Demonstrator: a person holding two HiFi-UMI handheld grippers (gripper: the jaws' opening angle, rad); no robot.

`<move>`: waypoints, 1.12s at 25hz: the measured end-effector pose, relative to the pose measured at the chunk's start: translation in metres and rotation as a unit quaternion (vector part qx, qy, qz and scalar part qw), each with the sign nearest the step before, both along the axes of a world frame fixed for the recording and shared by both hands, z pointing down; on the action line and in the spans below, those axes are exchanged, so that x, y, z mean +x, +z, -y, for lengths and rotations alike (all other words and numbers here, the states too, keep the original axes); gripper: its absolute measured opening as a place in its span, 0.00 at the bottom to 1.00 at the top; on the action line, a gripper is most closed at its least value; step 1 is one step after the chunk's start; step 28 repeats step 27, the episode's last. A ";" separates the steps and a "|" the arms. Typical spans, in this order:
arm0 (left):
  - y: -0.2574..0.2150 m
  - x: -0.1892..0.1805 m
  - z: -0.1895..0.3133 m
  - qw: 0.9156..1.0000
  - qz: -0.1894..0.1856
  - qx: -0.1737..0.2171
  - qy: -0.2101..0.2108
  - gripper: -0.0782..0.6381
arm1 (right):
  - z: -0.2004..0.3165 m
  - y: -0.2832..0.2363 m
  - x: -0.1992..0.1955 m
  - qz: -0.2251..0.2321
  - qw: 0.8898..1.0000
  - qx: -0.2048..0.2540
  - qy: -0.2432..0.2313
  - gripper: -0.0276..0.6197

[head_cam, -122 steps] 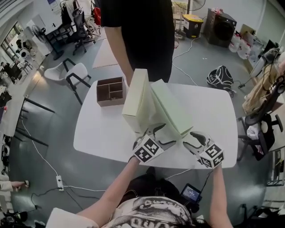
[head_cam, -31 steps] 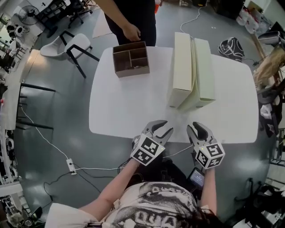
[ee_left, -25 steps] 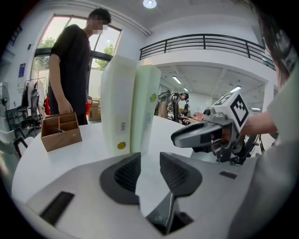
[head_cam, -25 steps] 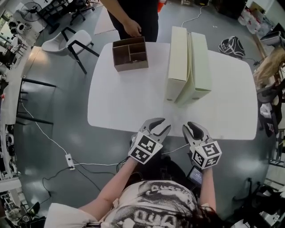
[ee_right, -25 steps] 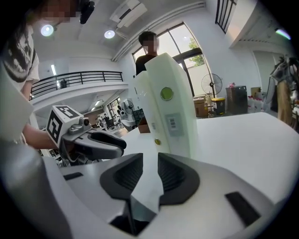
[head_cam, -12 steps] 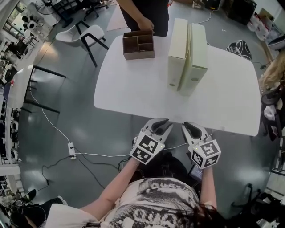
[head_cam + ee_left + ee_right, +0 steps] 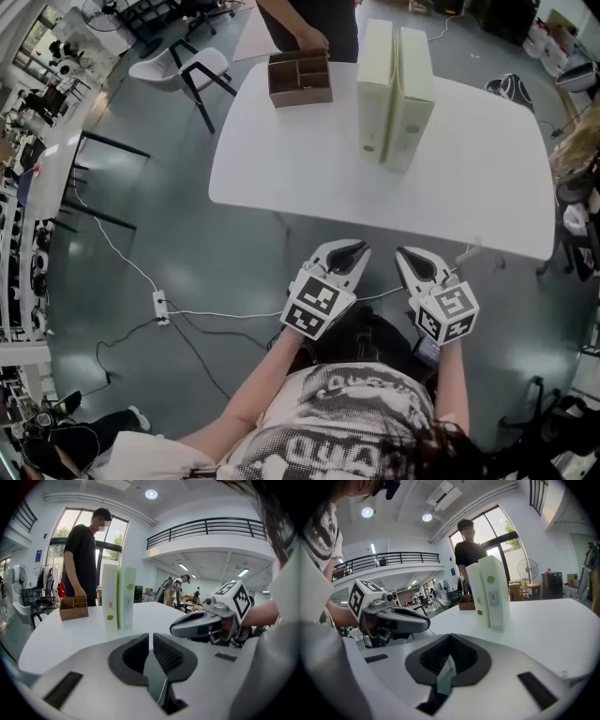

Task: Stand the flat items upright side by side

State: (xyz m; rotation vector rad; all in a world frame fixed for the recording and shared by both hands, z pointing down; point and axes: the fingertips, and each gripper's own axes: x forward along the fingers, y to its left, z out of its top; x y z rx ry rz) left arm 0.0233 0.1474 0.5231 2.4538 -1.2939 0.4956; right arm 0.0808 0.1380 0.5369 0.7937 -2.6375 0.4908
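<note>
Two pale green flat boxes stand upright side by side on the white table (image 7: 300, 164), the left box (image 7: 373, 80) touching the right box (image 7: 413, 89). The left gripper view shows them as a left box (image 7: 110, 597) and a right box (image 7: 127, 597); in the right gripper view they appear as one box (image 7: 475, 595) beside the other box (image 7: 495, 592). My left gripper (image 7: 353, 250) and right gripper (image 7: 410, 255) hang over the floor, short of the table's near edge. Both have just closed their jaws and are shut on nothing.
A brown wooden compartment tray (image 7: 300, 79) sits at the table's far left. A person in black stands behind it, a hand (image 7: 312, 39) near the tray. A white chair (image 7: 183, 67) is at the far left, and a power strip (image 7: 159, 307) with cables lies on the floor.
Both grippers have drawn back from the table towards my body, and their jaws have closed from partly open to shut. The boxes, tilted and held earlier, now stand free.
</note>
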 end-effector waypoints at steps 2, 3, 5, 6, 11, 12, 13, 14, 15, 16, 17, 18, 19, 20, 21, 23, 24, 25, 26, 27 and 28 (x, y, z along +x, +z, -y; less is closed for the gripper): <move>0.000 0.003 -0.005 1.000 0.000 0.001 0.002 0.16 | -0.005 0.000 0.004 -0.001 1.000 0.003 0.000 0.04; 0.001 0.004 -0.007 1.000 -0.001 0.002 0.002 0.16 | -0.007 -0.001 0.006 0.000 1.000 0.004 0.001 0.04; 0.000 0.008 -0.011 1.000 -0.001 0.003 0.005 0.15 | -0.012 -0.002 0.010 0.002 1.000 0.004 0.002 0.04; -0.001 0.009 -0.013 1.000 -0.001 0.005 0.007 0.15 | -0.014 -0.002 0.012 0.002 1.000 0.004 0.002 0.04; -0.007 0.018 -0.019 1.000 -0.003 0.014 0.015 0.15 | -0.021 -0.006 0.024 0.003 1.000 0.003 0.000 0.04; -0.008 0.019 -0.020 1.000 -0.003 0.014 0.016 0.15 | -0.022 -0.007 0.026 0.002 1.000 0.002 -0.001 0.04; -0.008 0.020 -0.022 1.000 -0.003 0.014 0.017 0.15 | -0.023 -0.007 0.028 0.002 1.000 0.002 -0.003 0.04; -0.007 0.021 -0.023 1.000 -0.003 0.014 0.017 0.15 | -0.025 -0.008 0.030 0.001 1.000 0.001 -0.005 0.04; -0.007 0.022 -0.024 1.000 -0.003 0.014 0.018 0.15 | -0.026 -0.008 0.031 0.001 1.000 0.000 -0.007 0.04; -0.006 0.023 -0.026 1.000 -0.003 0.014 0.018 0.15 | -0.027 -0.009 0.033 0.001 1.000 -0.001 -0.008 0.04; -0.006 0.023 -0.027 1.000 -0.004 0.014 0.018 0.15 | -0.029 -0.009 0.035 0.001 1.000 -0.001 -0.009 0.04; -0.006 0.024 -0.029 1.000 -0.004 0.014 0.017 0.15 | -0.030 -0.009 0.036 0.000 1.000 -0.001 -0.009 0.04; -0.006 0.024 -0.030 1.000 -0.005 0.014 0.017 0.15 | -0.031 -0.009 0.038 0.000 1.000 -0.001 -0.008 0.04; -0.006 0.025 -0.031 1.000 -0.005 0.014 0.016 0.15 | -0.031 -0.010 0.039 0.000 1.000 -0.001 -0.007 0.04; -0.006 0.025 -0.032 1.000 -0.005 0.014 0.016 0.15 | -0.032 -0.010 0.040 0.000 1.000 0.000 -0.007 0.04; -0.006 0.024 -0.035 1.000 -0.005 0.014 0.015 0.15 | -0.034 -0.011 0.040 0.000 1.000 0.001 -0.006 0.04; -0.006 0.023 -0.036 1.000 -0.005 0.013 0.015 0.15 | -0.035 -0.011 0.040 0.001 1.000 0.002 -0.006 0.04; -0.005 0.023 -0.038 1.000 -0.004 0.013 0.014 0.15 | -0.036 -0.012 0.039 0.001 1.000 0.003 -0.006 0.04; -0.005 0.022 -0.039 1.000 -0.004 0.012 0.013 0.15 | -0.038 -0.012 0.038 0.001 1.000 0.003 -0.007 0.04; -0.005 0.021 -0.041 1.000 -0.004 0.012 0.012 0.15 | -0.040 -0.012 0.037 0.001 1.000 0.004 -0.007 0.04; -0.005 0.021 -0.041 1.000 -0.004 0.012 0.012 0.15 | -0.040 -0.012 0.037 0.001 1.000 0.004 -0.007 0.04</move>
